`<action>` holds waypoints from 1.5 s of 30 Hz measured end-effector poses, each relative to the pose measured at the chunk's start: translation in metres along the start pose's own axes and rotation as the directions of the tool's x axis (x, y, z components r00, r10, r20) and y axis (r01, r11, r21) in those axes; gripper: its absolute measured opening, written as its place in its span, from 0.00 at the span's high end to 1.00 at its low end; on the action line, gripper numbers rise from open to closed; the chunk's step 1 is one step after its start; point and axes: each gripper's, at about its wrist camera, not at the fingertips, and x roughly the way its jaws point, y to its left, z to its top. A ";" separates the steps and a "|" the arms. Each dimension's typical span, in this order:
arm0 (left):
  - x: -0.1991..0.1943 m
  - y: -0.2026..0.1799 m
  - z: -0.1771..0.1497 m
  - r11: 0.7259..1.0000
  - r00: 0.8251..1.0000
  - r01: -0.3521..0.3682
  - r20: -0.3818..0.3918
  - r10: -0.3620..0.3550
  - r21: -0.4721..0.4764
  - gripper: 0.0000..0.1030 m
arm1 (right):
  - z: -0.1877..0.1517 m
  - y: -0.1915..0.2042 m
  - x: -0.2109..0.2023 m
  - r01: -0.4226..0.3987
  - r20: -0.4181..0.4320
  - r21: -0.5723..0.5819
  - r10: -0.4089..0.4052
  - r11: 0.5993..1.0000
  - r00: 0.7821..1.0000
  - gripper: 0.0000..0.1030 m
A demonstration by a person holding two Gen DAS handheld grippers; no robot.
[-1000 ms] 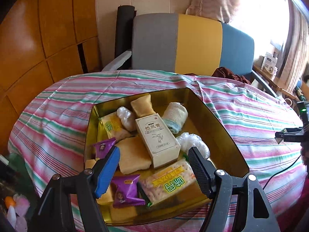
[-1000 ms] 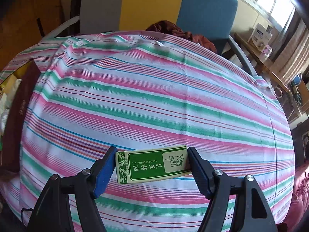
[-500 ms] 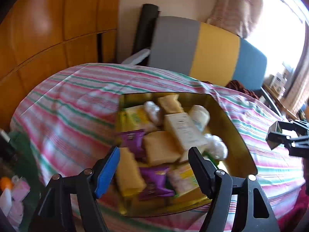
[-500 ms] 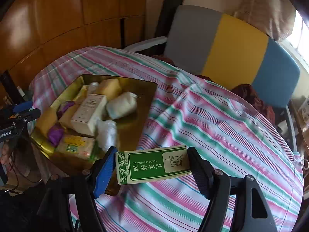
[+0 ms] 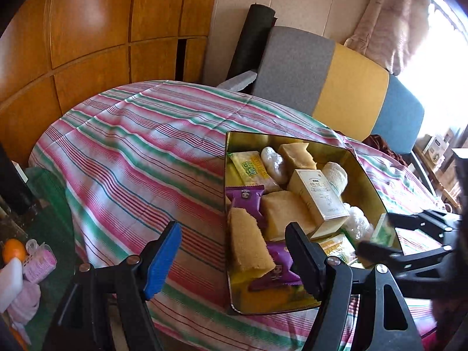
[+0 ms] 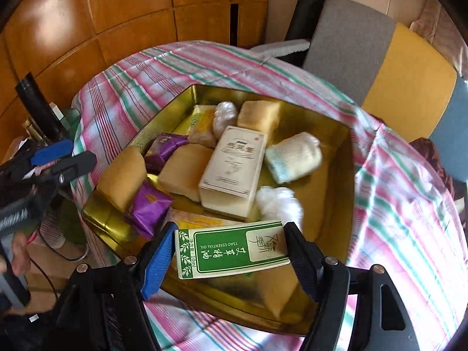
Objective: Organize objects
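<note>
One second earlier your right gripper [image 6: 229,250] clasped the green box [image 6: 231,250] over bare striped cloth [image 6: 409,219]; it had since swung above the gold tin [image 6: 336,134], ready for release, while your left gripper [image 5: 234,251] stayed spread and empty.

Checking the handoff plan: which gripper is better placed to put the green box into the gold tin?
Right. The right gripper is shut on the green box above the gold tin; the left gripper is open, empty, at the tin's edge.
</note>
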 end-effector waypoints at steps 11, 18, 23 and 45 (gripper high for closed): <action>0.006 0.000 -0.005 1.000 1.000 0.007 -0.017 -0.007 -0.002 0.26 | 0.003 0.004 0.035 0.005 -0.060 0.071 -0.001 0.997 0.998 0.20; 0.004 0.000 -0.004 1.000 1.000 0.003 -0.009 -0.003 0.002 0.24 | -0.004 -0.004 0.018 -0.089 0.014 0.077 0.089 0.993 0.996 0.18; 0.000 -0.004 -0.003 1.000 1.000 -0.013 0.008 0.013 0.016 0.21 | -0.009 -0.009 -0.001 -0.093 0.078 0.108 0.085 0.990 0.993 0.18; -0.037 -0.060 -0.015 0.991 0.990 -0.108 0.104 0.100 0.081 0.00 | -0.063 -0.034 -0.076 0.187 0.260 0.310 -0.272 0.932 0.926 0.18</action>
